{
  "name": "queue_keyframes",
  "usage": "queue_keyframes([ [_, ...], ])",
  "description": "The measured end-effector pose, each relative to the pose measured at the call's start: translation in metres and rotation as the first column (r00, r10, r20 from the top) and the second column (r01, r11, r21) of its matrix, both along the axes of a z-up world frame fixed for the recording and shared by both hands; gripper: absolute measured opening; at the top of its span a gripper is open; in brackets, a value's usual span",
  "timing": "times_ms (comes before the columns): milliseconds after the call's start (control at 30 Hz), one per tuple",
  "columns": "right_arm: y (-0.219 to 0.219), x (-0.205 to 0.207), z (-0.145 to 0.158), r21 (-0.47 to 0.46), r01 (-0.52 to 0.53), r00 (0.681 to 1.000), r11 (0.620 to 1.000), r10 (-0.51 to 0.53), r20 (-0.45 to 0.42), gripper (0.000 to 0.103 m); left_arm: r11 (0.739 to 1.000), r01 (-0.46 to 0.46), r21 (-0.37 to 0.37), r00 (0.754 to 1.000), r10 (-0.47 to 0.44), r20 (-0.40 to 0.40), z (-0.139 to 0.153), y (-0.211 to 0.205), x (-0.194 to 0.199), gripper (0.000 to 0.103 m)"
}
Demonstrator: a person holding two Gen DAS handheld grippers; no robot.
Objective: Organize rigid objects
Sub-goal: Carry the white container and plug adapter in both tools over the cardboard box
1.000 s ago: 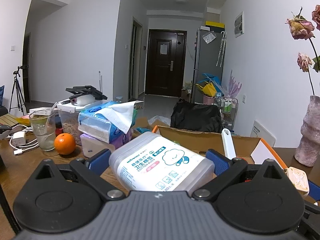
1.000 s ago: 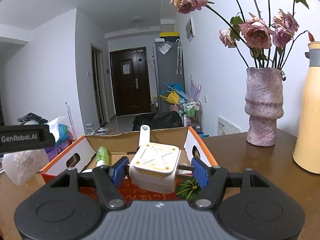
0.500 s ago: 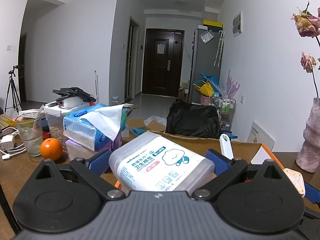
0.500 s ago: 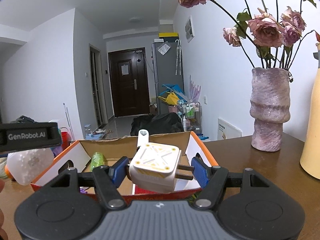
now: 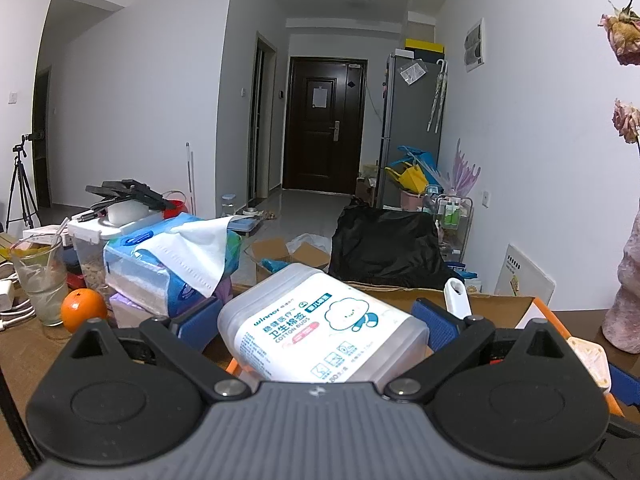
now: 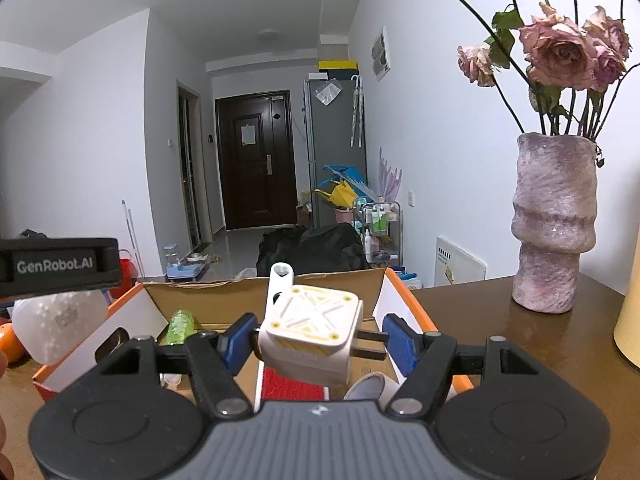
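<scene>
The left gripper (image 5: 316, 320) has its blue fingers (image 5: 198, 320) clamped on the two sides of a translucent cotton bud box (image 5: 320, 328), which lies tilted between them with its labelled face up and its far end raised toward twelve o'clock. The right gripper (image 6: 316, 338) is about half open yet closed on a white cube plug adapter (image 6: 310, 330): the left pad presses its body and the two metal prongs (image 6: 370, 344) butt against the right pad at three o'clock. Both loads hang over the near edge of an open cardboard box (image 6: 224, 300) with orange-edged flaps, sitting on the brown table (image 6: 480, 320). Inside the box a green bottle (image 6: 180, 324) lies at ten o'clock from the adapter, a white plastic handle (image 6: 282, 280) stands up at twelve, and a red mat (image 6: 288, 386) shows at six. In the left wrist view, a tissue pack (image 5: 160, 264), an orange (image 5: 83, 309) and a drinking glass (image 5: 40, 276) crowd the table at nine o'clock. In the right wrist view, a mottled pink vase (image 6: 554, 224) of dried roses (image 6: 560, 52) stands at two o'clock, well apart from the box.
</scene>
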State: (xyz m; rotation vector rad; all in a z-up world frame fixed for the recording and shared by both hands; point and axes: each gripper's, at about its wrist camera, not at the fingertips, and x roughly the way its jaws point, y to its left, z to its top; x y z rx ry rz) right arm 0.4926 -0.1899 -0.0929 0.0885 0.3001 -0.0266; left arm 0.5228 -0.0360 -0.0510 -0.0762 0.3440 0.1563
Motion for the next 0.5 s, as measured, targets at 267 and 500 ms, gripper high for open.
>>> queue_keyframes([
  [267, -0.001, 0.017, 0.0, -0.009, 0.001, 1.0, 1.0, -0.001, -0.013, 0.068, 1.0, 0.002, 0.018, 1.0, -0.002, -0.005, -0.004, -0.003, 0.016, 0.102],
  [500, -0.004, 0.029, 0.0, -0.017, 0.008, 1.0, 1.0, -0.008, -0.025, 0.068, 1.0, 0.01, 0.026, 1.0, -0.01, -0.015, -0.009, -0.005, 0.028, 0.102],
])
